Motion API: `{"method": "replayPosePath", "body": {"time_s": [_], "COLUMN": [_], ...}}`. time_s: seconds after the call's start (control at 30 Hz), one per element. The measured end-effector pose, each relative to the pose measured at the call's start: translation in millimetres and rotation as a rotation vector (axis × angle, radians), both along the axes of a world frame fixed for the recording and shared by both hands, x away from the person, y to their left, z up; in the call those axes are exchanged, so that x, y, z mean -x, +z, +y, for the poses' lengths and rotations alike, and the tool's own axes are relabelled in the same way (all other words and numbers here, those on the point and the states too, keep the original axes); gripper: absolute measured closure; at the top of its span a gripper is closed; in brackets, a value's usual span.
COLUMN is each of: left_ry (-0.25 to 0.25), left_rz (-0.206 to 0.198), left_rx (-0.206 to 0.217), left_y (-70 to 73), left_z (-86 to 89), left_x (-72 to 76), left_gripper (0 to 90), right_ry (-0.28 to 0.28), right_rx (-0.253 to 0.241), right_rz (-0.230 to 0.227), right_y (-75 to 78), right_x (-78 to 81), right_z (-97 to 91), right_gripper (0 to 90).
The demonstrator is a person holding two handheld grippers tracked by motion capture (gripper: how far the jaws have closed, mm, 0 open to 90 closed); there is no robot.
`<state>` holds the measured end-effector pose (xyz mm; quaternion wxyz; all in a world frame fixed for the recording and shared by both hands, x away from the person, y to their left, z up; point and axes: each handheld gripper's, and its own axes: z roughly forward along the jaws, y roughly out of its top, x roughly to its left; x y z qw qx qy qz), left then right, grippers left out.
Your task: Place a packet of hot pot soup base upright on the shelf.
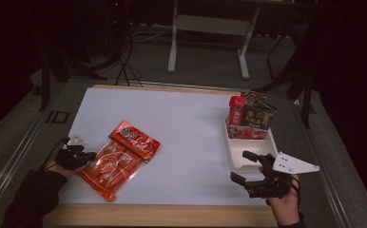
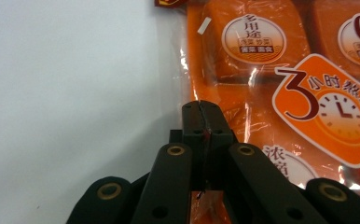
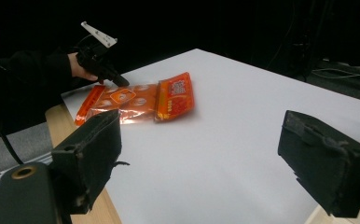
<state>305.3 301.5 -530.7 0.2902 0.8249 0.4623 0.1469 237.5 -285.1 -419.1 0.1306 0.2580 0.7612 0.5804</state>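
A large orange see-through packet (image 1: 109, 167) of stock cubes lies at the table's front left, and a smaller red packet (image 1: 135, 138) rests on its far end. My left gripper (image 1: 90, 155) sits at the orange packet's left edge. Its jaws are shut, with a thin sliver of the packet's film (image 2: 205, 135) pinched between the tips (image 2: 201, 109). The right gripper view also shows the orange packet (image 3: 122, 100), the red packet (image 3: 176, 93) and the left gripper (image 3: 121, 81). My right gripper (image 1: 242, 166) is held above the front right of the table, open with nothing between its fingers (image 3: 99, 154).
A white tray (image 1: 248, 154) stands at the right edge, just beyond my right gripper, with a red packet (image 1: 236, 110) and a dark packet (image 1: 258, 118) upright at its far end. The white table top (image 1: 186, 137) has a wooden front edge (image 1: 172, 214).
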Motion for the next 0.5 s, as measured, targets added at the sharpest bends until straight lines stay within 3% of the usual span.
{"method": "replayPosePath", "body": {"time_s": [0.2,0.5], "left_ry": [0.009,-0.064], "left_rz": [0.028,0.054], "left_rx": [0.051,0.082], "left_y": [-1.0,-0.7], "left_z": [-7.3,-44.5], "left_x": [2.9,6.8], "left_gripper": [90.0,90.0], "right_ry": [-0.003,0.002], "right_rx": [-0.003,-0.001], "right_rz": [-0.001,0.002], "right_y": [-0.2,-0.7], "right_x": [-0.1,-0.1], "right_z": [-1.3,-0.2], "right_gripper": [13.3,13.3]}}
